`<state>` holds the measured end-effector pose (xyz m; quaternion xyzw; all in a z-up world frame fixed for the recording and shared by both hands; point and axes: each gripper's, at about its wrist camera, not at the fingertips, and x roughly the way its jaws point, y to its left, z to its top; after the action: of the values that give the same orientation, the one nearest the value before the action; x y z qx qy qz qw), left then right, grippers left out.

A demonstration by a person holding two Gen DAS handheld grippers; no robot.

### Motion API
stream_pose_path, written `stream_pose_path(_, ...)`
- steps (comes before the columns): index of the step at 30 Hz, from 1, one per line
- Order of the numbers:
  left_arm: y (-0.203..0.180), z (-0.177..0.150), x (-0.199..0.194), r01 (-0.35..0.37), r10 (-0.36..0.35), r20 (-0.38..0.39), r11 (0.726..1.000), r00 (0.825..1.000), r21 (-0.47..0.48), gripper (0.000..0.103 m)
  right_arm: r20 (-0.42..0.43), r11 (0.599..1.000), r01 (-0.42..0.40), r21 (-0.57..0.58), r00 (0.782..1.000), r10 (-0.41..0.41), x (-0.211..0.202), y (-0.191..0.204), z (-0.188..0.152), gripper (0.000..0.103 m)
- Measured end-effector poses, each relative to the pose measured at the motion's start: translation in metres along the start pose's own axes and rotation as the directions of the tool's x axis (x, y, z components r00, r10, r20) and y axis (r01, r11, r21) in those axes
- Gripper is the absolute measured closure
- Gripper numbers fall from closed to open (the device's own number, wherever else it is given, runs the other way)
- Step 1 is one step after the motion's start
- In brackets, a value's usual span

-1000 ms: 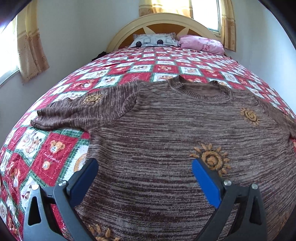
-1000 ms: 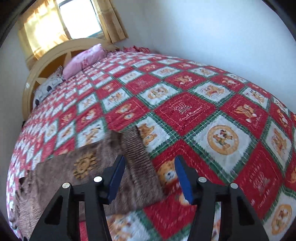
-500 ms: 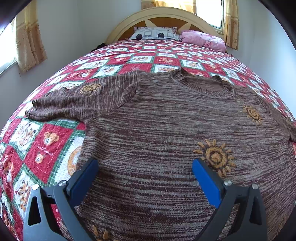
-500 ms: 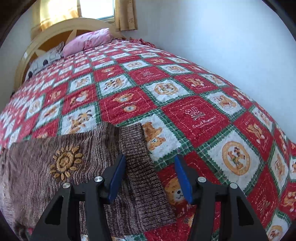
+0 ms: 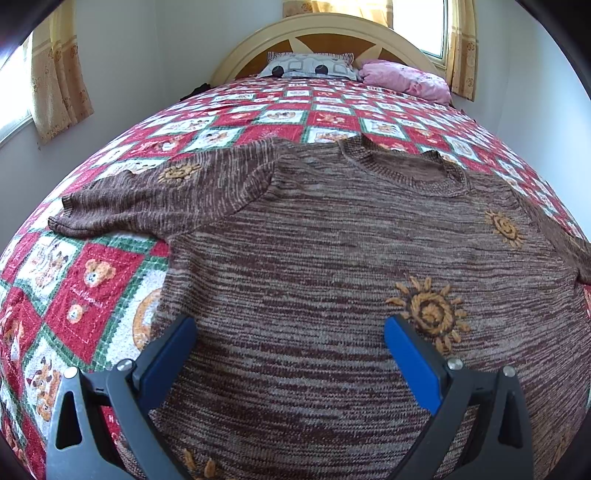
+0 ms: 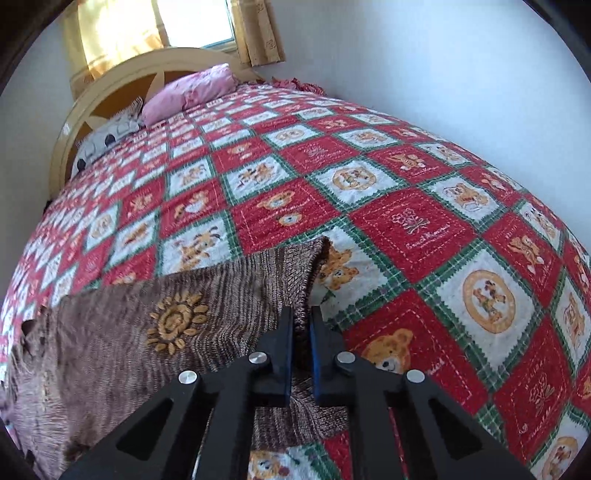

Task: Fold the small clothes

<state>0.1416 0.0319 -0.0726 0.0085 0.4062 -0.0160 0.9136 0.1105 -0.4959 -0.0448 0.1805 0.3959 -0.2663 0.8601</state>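
A brown knit sweater (image 5: 332, 236) with orange sun patches lies flat, front up, on the bed, collar toward the headboard. Its left sleeve (image 5: 155, 195) stretches out to the left. My left gripper (image 5: 290, 332) is open and empty, hovering over the sweater's lower body. In the right wrist view the sweater's right sleeve (image 6: 184, 325) lies on the quilt, and my right gripper (image 6: 302, 325) is shut on the sleeve's ribbed cuff (image 6: 306, 280), which bunches up between the jaws.
The bed carries a red, green and white teddy-bear quilt (image 6: 424, 229). A patterned pillow (image 5: 308, 68) and a pink pillow (image 5: 404, 79) lie by the cream headboard (image 5: 325, 35). Walls stand close on both sides, with curtained windows (image 5: 55, 77).
My right gripper has closed on the sleeve cuff, which was lying flat between open jaws before. My left gripper stays open and has drifted slightly lower over the sweater.
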Motion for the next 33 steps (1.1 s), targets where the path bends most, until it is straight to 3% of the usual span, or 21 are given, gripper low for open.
stream_pose_path(6,0.001,0.0,0.0,0.001,-0.001,-0.001,1.0,1.0,-0.002,0.0,0.025,1.0,0.0,0.001,1.0,0.0,-0.017,0.008,0.008,0.096)
stream_pose_path(13,0.0,0.0,0.001,0.007,-0.007,-0.001,1.0,1.0,-0.005,0.0,0.064,0.998,-0.038,-0.051,0.997,0.042,-0.043,0.047,0.018,0.096)
stream_pose_path(18,0.0,0.0,0.001,0.006,-0.006,0.0,1.0,1.0,-0.005,0.0,0.038,0.988,-0.14,-0.07,0.989,0.143,-0.058,0.085,0.014,0.096)
stream_pose_path(22,0.001,0.0,0.0,0.009,-0.009,-0.001,1.0,1.0,-0.006,0.0,0.001,0.961,-0.251,-0.118,0.967,0.253,-0.073,0.133,0.004,0.096)
stream_pose_path(26,0.0,-0.001,0.0,0.011,-0.011,0.0,1.0,1.0,-0.008,0.0,-0.048,0.913,-0.378,-0.151,0.926,0.375,-0.084,0.193,-0.01,0.096)
stream_pose_path(33,0.003,-0.002,-0.002,0.025,-0.025,0.002,0.999,1.0,-0.019,0.0,-0.126,0.854,-0.5,-0.144,0.865,0.486,-0.067,0.29,-0.04,0.096)
